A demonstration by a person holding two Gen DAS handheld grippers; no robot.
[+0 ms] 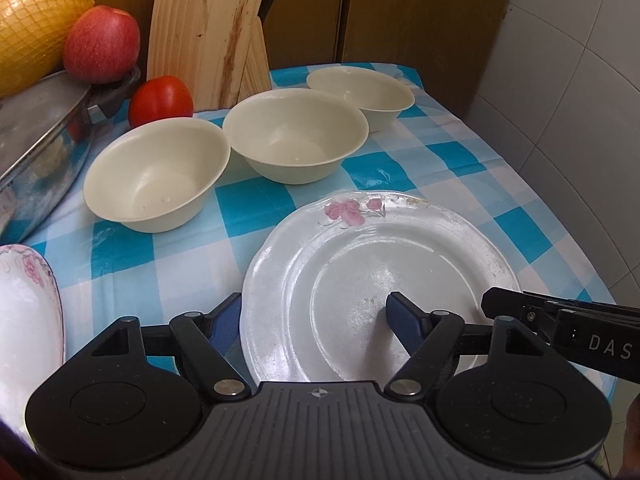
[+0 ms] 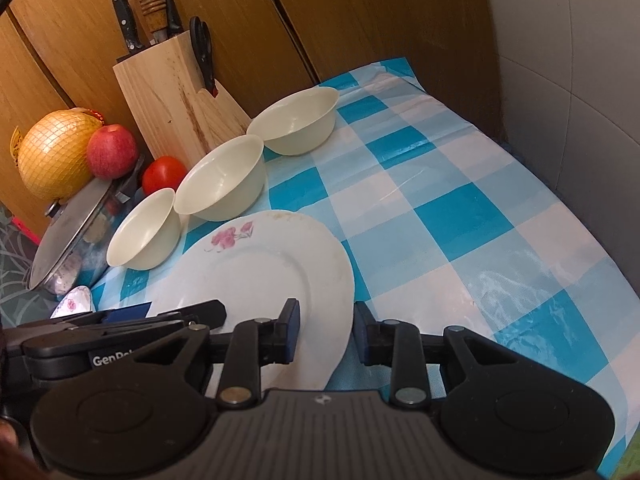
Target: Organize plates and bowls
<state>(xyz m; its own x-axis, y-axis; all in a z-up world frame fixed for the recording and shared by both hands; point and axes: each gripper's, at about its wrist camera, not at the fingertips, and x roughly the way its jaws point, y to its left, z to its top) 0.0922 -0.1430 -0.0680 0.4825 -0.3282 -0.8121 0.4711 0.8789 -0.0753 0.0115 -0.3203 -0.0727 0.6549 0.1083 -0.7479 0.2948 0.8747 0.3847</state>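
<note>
A white plate with a pink flower print lies on the blue-and-white checked cloth. My left gripper is open and straddles the plate's left rim, one finger outside the rim and the other over the plate. My right gripper straddles the plate's right rim with a narrow gap, and its pads do not press on it. Behind the plate stand three cream bowls in a row: near, middle, far.
A second flowered plate lies at the left. A lidded pot, an apple, a netted pomelo and a tomato crowd the left. A knife block stands against wooden panels; a tiled wall borders the right.
</note>
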